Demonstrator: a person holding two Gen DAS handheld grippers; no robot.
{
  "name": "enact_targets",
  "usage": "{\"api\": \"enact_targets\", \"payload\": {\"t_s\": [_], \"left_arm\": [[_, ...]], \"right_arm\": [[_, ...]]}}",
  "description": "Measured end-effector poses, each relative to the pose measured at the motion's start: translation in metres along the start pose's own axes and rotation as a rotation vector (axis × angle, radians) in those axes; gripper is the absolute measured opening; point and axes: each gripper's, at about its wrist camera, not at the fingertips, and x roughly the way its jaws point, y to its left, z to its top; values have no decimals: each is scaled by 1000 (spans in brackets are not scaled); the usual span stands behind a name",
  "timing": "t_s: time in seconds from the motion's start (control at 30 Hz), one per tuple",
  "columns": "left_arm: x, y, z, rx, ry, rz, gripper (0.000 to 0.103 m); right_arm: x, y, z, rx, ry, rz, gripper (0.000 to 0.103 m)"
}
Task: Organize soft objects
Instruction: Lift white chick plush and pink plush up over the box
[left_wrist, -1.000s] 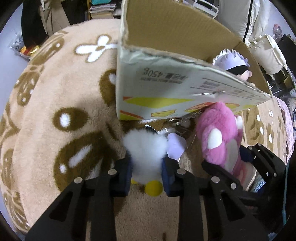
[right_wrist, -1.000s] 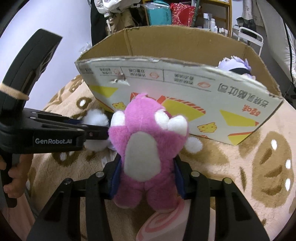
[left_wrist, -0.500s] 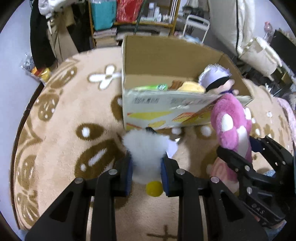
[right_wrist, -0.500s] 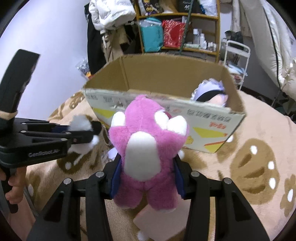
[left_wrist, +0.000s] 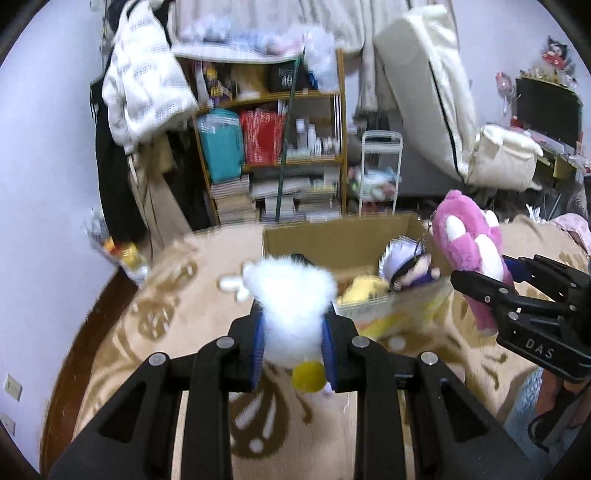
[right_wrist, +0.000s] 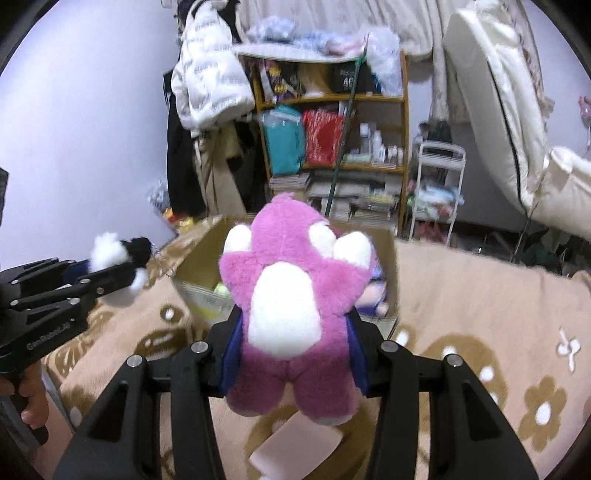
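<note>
My left gripper (left_wrist: 293, 345) is shut on a fluffy white plush toy (left_wrist: 290, 306) with a yellow foot, held above the rug in front of the open cardboard box (left_wrist: 332, 240). My right gripper (right_wrist: 293, 343) is shut on a pink plush toy (right_wrist: 295, 306) with white patches, held up before the same box (right_wrist: 391, 280). The pink toy (left_wrist: 469, 251) shows at the right of the left wrist view, and the white toy (right_wrist: 110, 254) at the left of the right wrist view. In the box lie a purple-haired doll (left_wrist: 406, 266) and a yellow plush (left_wrist: 364, 290).
A beige rug with brown flower patterns (right_wrist: 480, 314) covers the floor. A pink flat item (right_wrist: 295, 443) lies on the rug below the pink toy. A cluttered shelf (left_wrist: 273, 147), a white wire cart (left_wrist: 380, 170) and hanging coats (left_wrist: 140, 103) stand behind the box.
Both grippers have risen with their toys, from low against the box's front wall to well above the rug. The inside of the box and the room behind now show.
</note>
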Motion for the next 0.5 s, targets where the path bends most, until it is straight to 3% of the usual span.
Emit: {"api": "enact_targets", "payload": {"t_s": [0.23, 0.5], "left_arm": [[-6, 3, 31, -13, -113, -37, 26], [5, -2, 63, -2, -177, -13, 26]], "right_arm": [[-5, -12, 29, -3, -69, -24, 51], [4, -24, 58, -14, -116, -31, 51]]}}
